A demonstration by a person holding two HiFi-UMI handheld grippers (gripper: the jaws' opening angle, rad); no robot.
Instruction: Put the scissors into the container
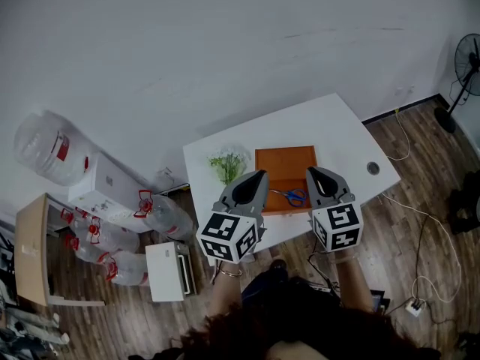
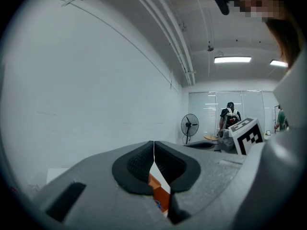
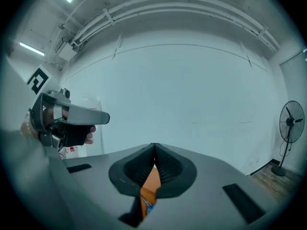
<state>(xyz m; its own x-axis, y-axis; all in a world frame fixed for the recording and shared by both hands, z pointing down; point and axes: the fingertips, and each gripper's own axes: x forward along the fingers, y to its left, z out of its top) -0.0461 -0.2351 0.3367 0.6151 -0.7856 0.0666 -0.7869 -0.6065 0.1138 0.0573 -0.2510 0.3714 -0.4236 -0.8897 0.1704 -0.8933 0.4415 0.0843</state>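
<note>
An orange container [image 1: 283, 167] sits on the white table [image 1: 341, 130]. Blue-handled scissors [image 1: 292, 196] lie inside it near its front edge. My left gripper [image 1: 260, 175] hovers over the container's left rim, shut with nothing in it. My right gripper [image 1: 310, 171] hovers over the right rim, also shut and empty. In the left gripper view the left gripper [image 2: 154, 146] has its pads together, and the orange container [image 2: 160, 191] shows below them. In the right gripper view the right gripper [image 3: 154, 148] is shut above the container [image 3: 151, 182], with a bit of blue scissors [image 3: 147, 206] showing.
A small green plant [image 1: 229, 165] stands left of the container. Water bottles [image 1: 161, 214] and a white box [image 1: 171, 271] are on the floor at the left. A fan [image 1: 468, 60] and cables [image 1: 427, 223] are on the right. A round hole [image 1: 373, 168] is in the table.
</note>
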